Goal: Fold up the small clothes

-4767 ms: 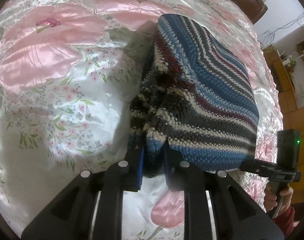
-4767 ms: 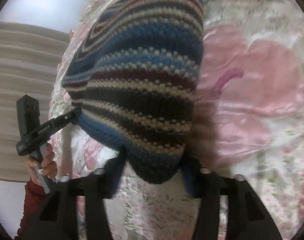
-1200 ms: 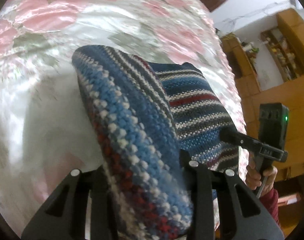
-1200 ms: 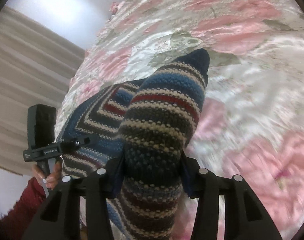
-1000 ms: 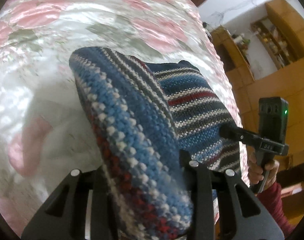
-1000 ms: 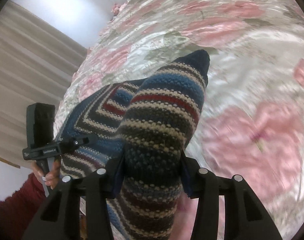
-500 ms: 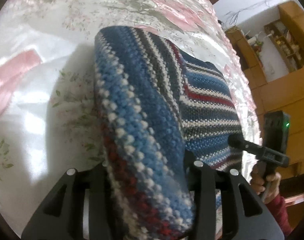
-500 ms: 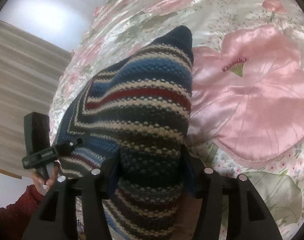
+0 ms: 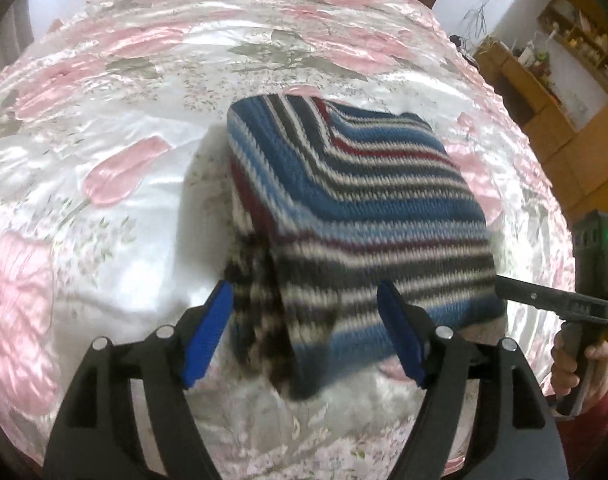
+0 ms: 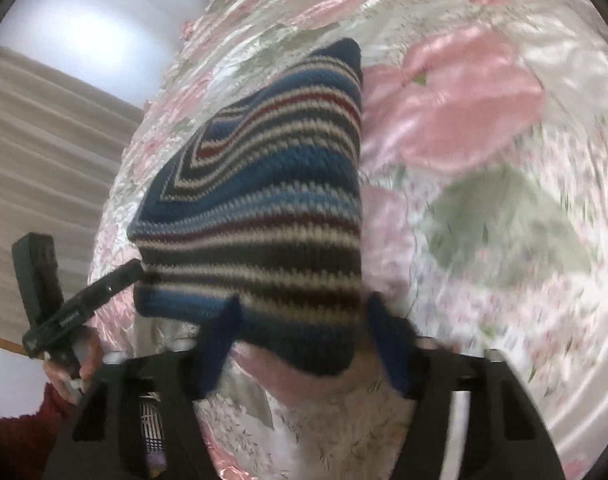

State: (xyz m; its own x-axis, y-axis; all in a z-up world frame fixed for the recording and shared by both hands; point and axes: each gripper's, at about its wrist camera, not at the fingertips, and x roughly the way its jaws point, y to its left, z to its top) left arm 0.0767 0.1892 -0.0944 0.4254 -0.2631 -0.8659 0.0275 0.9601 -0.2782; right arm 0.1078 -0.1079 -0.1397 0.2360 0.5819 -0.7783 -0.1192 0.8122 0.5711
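The folded striped knit (image 9: 355,216) lay on the bed (image 9: 116,128) at twelve o'clock, long axis crosswise, between my left hand-held gripper (image 9: 305,332) and right hand-held gripper (image 10: 304,338), both spread wide and grasping nothing.

A folded striped knit (image 10: 264,200) is lying on a pink floral bedspread (image 10: 483,140). The right gripper (image 10: 304,336) is spreading wide around its near corner. Left, a hand (image 10: 70,364) is holding the left gripper (image 10: 132,272).
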